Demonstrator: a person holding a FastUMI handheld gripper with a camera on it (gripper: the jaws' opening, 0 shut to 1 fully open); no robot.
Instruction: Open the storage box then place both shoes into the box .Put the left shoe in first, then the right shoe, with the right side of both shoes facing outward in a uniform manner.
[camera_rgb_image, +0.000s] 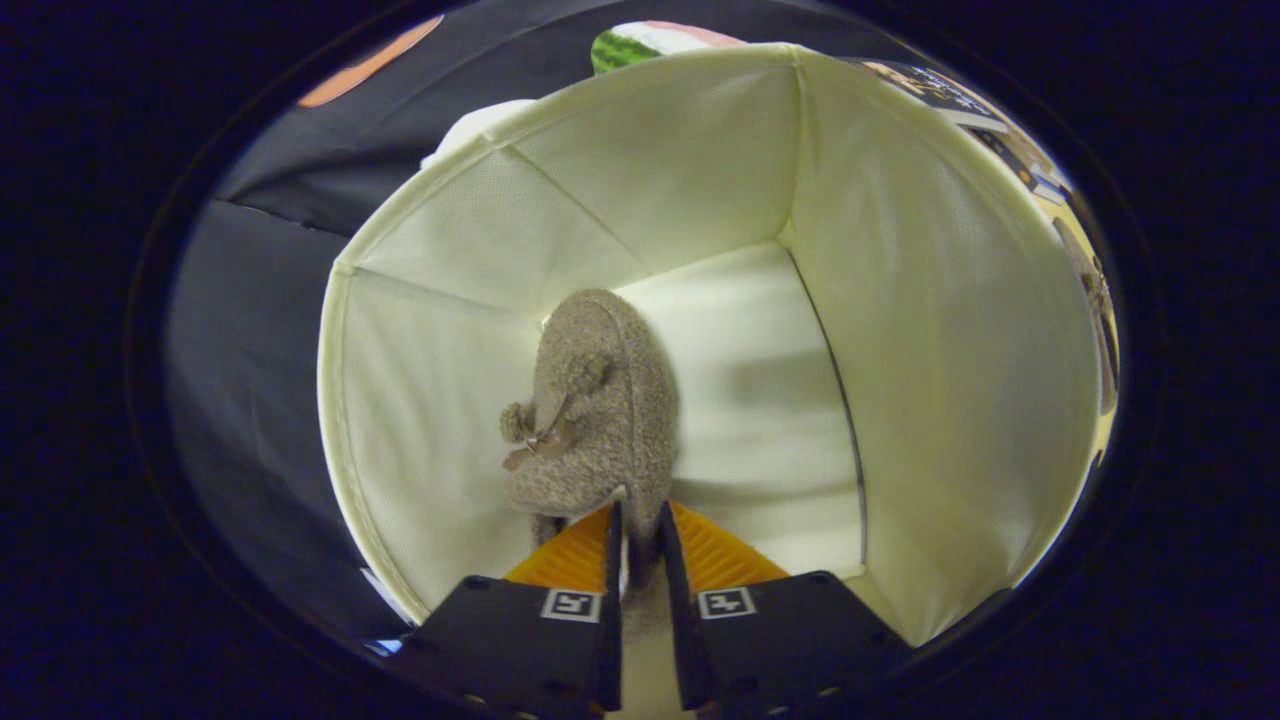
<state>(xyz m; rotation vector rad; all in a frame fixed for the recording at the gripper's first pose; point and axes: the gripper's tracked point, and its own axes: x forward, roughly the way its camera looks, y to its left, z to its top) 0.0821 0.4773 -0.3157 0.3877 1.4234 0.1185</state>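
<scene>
While clamped in the gripper (636, 520), shoe (595, 400) against storage box (940, 300) left wall, open floor rightward.

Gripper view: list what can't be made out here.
- Shoe: its heel end is hidden by the gripper, shut on it; left or right shoe cannot be told.
- Storage box: near wall and part of the floor hidden behind the gripper body.
- Things beyond the box rim: cut off, too small.
</scene>
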